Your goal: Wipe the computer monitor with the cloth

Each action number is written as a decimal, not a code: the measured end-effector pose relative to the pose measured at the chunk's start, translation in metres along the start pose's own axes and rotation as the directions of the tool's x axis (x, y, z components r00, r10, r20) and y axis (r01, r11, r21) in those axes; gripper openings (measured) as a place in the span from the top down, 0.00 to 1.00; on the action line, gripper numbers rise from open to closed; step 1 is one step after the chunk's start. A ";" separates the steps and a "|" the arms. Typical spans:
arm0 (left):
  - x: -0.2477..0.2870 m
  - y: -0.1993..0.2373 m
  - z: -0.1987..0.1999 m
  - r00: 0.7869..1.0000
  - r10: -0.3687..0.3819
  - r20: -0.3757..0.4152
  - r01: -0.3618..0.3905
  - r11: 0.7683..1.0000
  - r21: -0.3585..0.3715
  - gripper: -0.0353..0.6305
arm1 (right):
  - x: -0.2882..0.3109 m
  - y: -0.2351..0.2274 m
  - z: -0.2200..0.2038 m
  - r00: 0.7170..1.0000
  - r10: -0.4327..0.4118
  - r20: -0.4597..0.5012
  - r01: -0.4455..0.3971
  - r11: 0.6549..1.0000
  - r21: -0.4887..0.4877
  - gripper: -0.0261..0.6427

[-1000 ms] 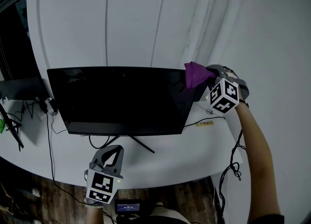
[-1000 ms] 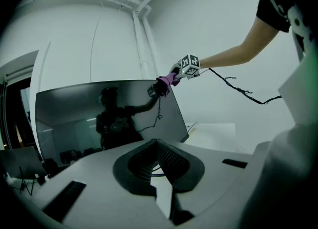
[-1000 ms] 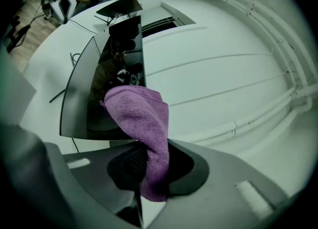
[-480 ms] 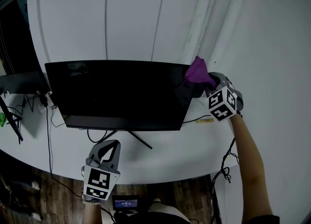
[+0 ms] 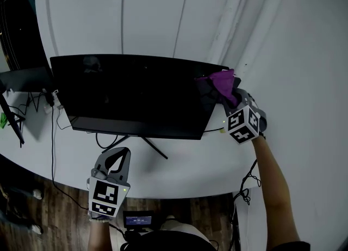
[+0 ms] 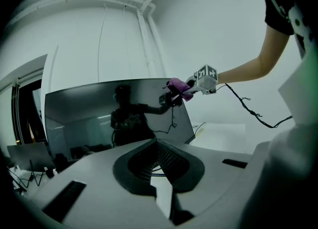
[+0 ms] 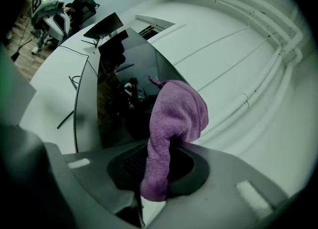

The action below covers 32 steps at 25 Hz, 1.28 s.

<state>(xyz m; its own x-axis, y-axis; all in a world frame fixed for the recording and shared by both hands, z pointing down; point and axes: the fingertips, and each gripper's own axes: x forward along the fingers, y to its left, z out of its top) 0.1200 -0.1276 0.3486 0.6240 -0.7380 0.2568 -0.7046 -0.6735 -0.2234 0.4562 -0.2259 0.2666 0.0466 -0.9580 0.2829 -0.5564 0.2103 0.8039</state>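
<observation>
Purple cloth [image 5: 222, 83] is bunched in the clenched jaws of the right gripper [image 5: 232, 98] and sits against the upper right corner of the computer monitor [image 5: 136, 95], right of centre in the head view. In the right gripper view the cloth [image 7: 174, 118] stands up out of the jaws as a folded wad, with its top at the edge of the dark screen [image 7: 119, 99].

Wiping looks to be under way at that corner. The glass shows no clear mark of which parts are done, so I cannot tell how much is finished. Judging by the cloth's place, the wide stretch of screen toward the left of the frame likely remains.

The left gripper [image 5: 117, 160] hangs low in the frame in front of the worktop [image 5: 179, 168], well apart from the monitor. Its jaws are closed on nothing, as the left gripper view [image 6: 159, 168] shows.

Around the screen, the monitor's stand legs [image 5: 144, 146] spread on the worktop below it. Loose cables [image 5: 54, 135] trail down at the lower left. A second dark monitor [image 5: 24, 78] sits at the left edge. Pipes [image 5: 234, 21] run down the white wall at the upper right, close behind the corner being wiped. Nothing lies across the face of the screen itself.
</observation>
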 end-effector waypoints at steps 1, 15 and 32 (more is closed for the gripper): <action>0.000 0.000 0.000 1.000 0.005 0.002 -0.004 1.000 0.000 0.94 | 0.000 0.002 0.000 1.000 -0.003 0.006 0.002 1.000 0.006 0.85; 0.002 -0.012 -0.002 0.995 0.094 -0.014 -0.095 0.995 -0.017 0.94 | 0.012 0.059 -0.038 0.995 0.102 0.018 -0.103 0.994 0.036 0.85; 0.000 -0.026 -0.017 0.976 0.211 -0.060 -0.215 0.975 -0.060 0.94 | 0.033 0.162 -0.104 0.957 0.288 -0.015 -0.282 0.946 0.159 0.85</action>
<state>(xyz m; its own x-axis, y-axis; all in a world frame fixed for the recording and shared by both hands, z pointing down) 0.1327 -0.1092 0.3707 0.4393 -0.8598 0.2601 -0.8412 -0.4954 -0.2166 0.4542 -0.2032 0.4609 -0.1031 -0.8536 0.5107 -0.6712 0.4386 0.5976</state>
